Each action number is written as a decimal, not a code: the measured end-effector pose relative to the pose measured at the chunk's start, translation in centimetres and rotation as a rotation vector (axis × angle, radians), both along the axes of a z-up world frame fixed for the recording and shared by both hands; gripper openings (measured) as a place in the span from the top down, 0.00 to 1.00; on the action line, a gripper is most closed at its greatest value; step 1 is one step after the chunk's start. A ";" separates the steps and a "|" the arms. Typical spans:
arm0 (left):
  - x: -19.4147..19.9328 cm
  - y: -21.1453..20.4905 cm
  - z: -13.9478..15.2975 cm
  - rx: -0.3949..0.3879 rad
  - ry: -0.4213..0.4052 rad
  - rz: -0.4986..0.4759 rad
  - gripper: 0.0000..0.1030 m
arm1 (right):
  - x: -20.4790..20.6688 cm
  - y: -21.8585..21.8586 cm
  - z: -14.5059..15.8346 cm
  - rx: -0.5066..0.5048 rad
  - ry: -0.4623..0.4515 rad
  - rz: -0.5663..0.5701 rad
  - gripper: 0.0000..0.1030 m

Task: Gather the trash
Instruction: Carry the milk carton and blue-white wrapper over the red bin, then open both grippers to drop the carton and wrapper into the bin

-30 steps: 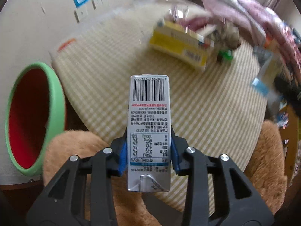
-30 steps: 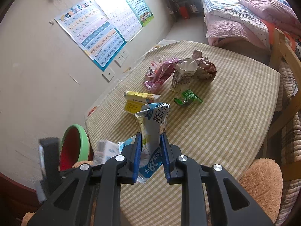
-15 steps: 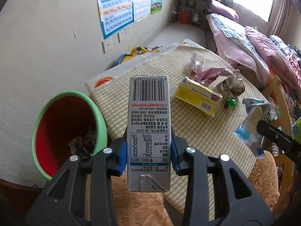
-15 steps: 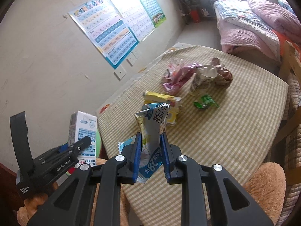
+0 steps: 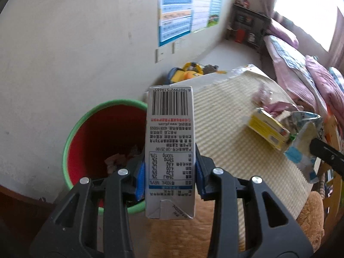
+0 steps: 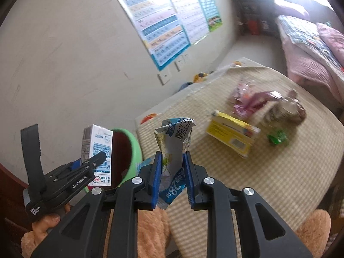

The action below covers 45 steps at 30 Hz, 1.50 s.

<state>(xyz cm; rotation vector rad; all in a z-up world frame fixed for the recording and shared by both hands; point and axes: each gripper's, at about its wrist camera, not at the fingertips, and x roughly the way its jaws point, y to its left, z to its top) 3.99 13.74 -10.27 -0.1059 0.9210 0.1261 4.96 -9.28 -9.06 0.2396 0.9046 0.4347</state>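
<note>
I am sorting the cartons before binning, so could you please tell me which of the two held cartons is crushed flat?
The blue-and-white carton in the right claw; the barcoded milk carton in the left claw keeps its box shape.

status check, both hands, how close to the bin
Left hand-held gripper shut on milk carton, at the bin rim. Right hand-held gripper shut on crumpled pouch, beside bin. Nothing in the way.
</note>
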 end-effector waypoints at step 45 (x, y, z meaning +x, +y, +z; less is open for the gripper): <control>-0.4 11.6 -7.3 -0.066 0.147 0.224 0.29 | 5.7 12.7 -2.3 -0.074 -0.003 0.160 0.41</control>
